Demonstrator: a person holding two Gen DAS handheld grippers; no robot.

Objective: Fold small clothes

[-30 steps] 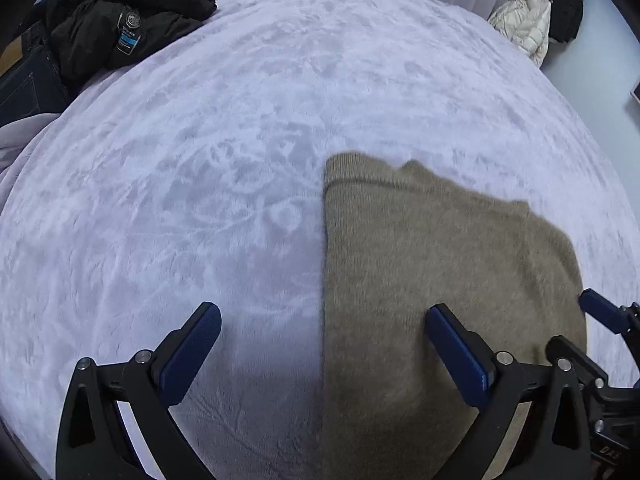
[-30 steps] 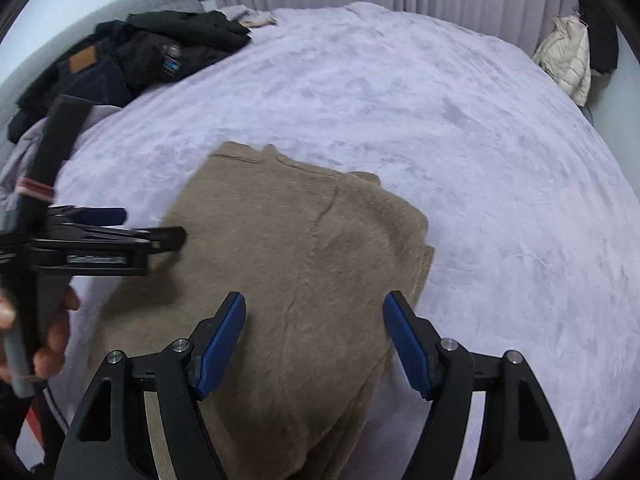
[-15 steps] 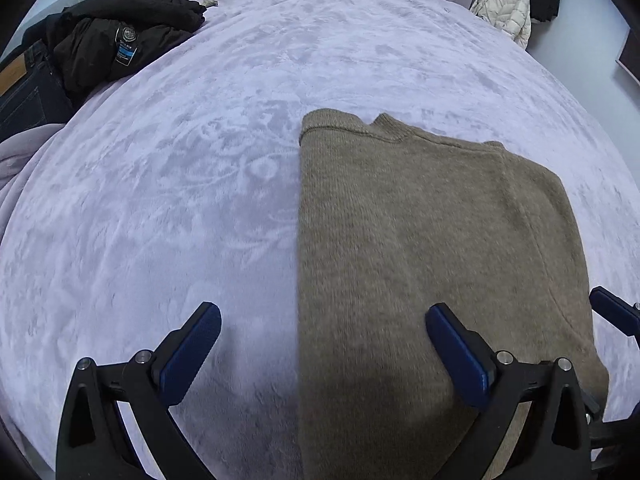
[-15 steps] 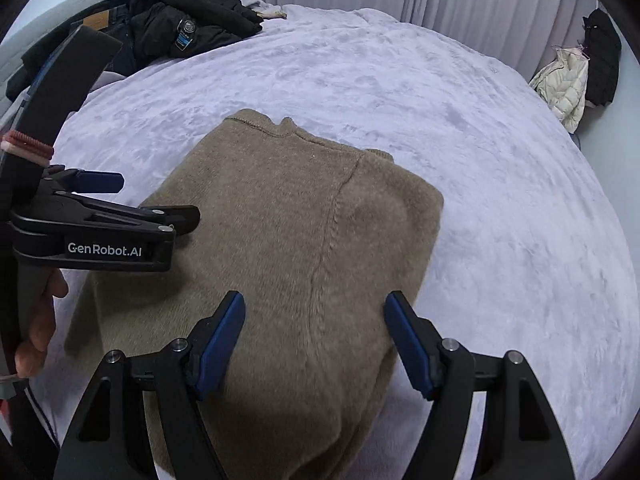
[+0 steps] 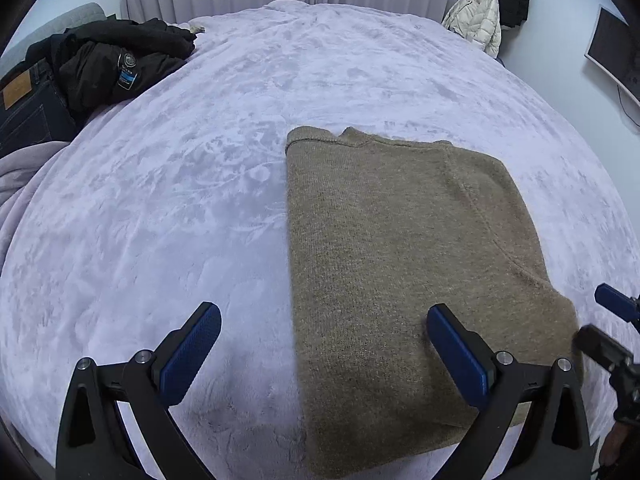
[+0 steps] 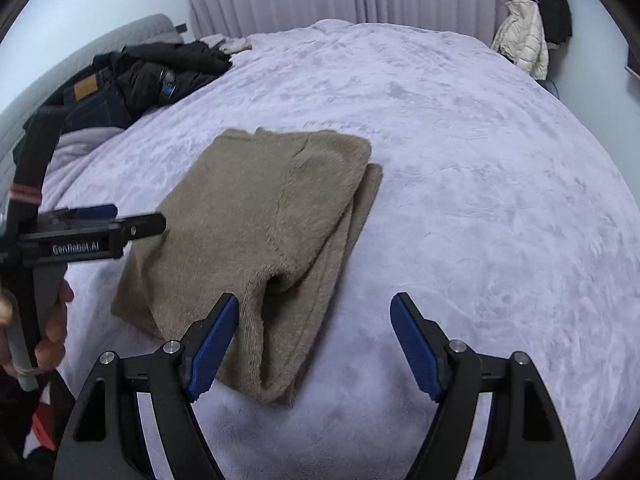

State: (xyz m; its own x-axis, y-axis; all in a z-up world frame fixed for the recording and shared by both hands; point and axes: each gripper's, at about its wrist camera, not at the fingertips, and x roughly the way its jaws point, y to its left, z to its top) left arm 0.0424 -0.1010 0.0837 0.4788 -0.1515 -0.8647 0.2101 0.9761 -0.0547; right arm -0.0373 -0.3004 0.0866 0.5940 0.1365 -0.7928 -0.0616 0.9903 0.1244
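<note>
Olive-brown knit, the sweater (image 5: 400, 256) lies folded into a long rectangle on the lilac plush bed cover (image 5: 200, 184), collar at the far end, one sleeve seam running down its right side; in the right wrist view its right edge shows stacked layers with a loose pocket gaping near the hem (image 6: 280, 280), so we judge the lengthwise folds are in and a crosswise fold is what remains. We hold the left gripper (image 5: 324, 356) low over the near hem, fingers spread wide and gripping nothing, one finger over bare cover and the other above the knit, a stance that straddles the left edge. Our right gripper (image 6: 316, 344) hangs at the near right corner, likewise wide open and empty, its left finger (image 6: 212, 344) close by the gaping layers. Farther off, a black jacket (image 5: 120, 64) and jeans (image 5: 28, 112) are heaped at the bed's far left, a cream coat (image 5: 478, 24) hangs by the wall.
</note>
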